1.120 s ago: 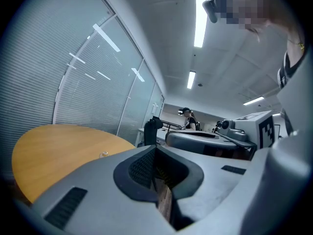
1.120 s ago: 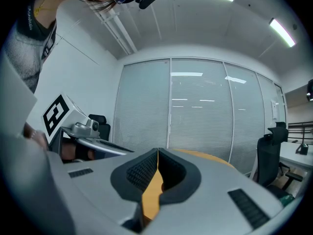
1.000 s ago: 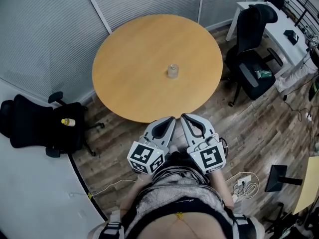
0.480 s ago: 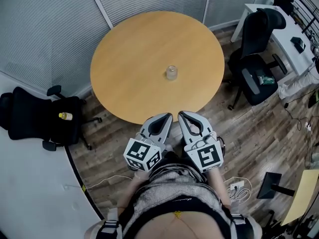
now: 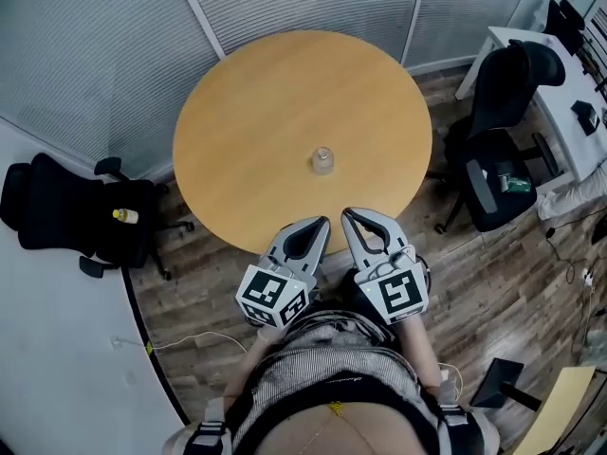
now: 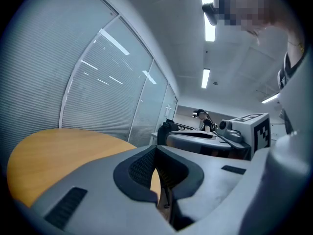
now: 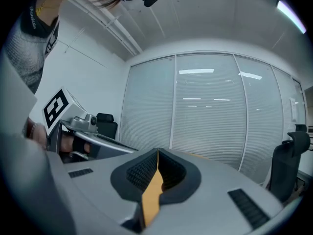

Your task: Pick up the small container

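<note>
A small clear container stands upright near the middle of the round wooden table. Both grippers hover side by side over the table's near edge, well short of the container. My left gripper has its jaws together with nothing between them, and so does my right gripper. The left gripper view shows my left gripper shut, the table beyond it and the other gripper at the right. The right gripper view shows my right gripper shut, with a strip of table seen through the slit. The container is hidden in both gripper views.
A black office chair with a small yellow bottle on its seat stands at the left. Another black chair and a white desk are at the right. Blind-covered glass walls run behind the table. Cables lie on the wood floor.
The whole view has shifted as the person stepped closer: the table and container sit lower in the head view. Both grippers stay shut, side by side, now reaching the table's near edge.
</note>
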`<state>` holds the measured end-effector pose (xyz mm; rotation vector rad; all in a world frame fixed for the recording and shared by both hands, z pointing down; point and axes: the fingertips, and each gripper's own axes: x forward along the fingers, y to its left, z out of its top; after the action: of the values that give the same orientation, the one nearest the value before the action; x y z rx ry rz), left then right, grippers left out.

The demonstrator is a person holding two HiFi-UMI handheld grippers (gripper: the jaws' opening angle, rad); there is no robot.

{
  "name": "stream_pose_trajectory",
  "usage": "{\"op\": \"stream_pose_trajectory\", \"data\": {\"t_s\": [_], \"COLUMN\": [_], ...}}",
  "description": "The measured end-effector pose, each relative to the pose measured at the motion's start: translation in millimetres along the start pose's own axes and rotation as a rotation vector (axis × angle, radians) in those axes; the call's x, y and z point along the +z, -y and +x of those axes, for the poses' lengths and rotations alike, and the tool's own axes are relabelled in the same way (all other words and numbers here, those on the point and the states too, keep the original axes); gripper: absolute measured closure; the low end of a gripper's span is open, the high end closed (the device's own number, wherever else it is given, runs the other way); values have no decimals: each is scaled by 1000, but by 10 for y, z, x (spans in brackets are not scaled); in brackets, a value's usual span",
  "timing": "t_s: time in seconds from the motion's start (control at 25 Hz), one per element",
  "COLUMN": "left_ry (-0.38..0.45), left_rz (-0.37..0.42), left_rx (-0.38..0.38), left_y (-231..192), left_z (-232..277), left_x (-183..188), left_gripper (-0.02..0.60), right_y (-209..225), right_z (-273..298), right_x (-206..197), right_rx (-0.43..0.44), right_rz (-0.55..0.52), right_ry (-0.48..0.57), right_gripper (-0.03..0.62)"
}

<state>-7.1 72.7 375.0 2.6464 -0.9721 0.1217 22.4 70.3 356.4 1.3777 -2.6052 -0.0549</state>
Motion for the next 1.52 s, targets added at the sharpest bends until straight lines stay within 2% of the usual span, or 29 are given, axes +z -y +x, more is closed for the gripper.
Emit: {"op": "stream_pose_trajectory", "data": {"t_s": [0.84, 1.28, 1.52], "left_ry": [38, 71, 55], "left_rz": [-21, -68, -73], "left_rx": [159, 253, 251], "left_y": [57, -26, -241], "left_z": [733, 604, 574], "left_x": [108, 33, 69], "left_gripper": [578, 578, 578], "right_y": [755, 685, 664], "right_z": [57, 208, 343], "right_x": [-123, -235, -200], "right_rx": [156, 268, 248], "right_rz": [0, -18, -14], "right_ry": [39, 10, -3], "right_gripper": [574, 574, 574]}}
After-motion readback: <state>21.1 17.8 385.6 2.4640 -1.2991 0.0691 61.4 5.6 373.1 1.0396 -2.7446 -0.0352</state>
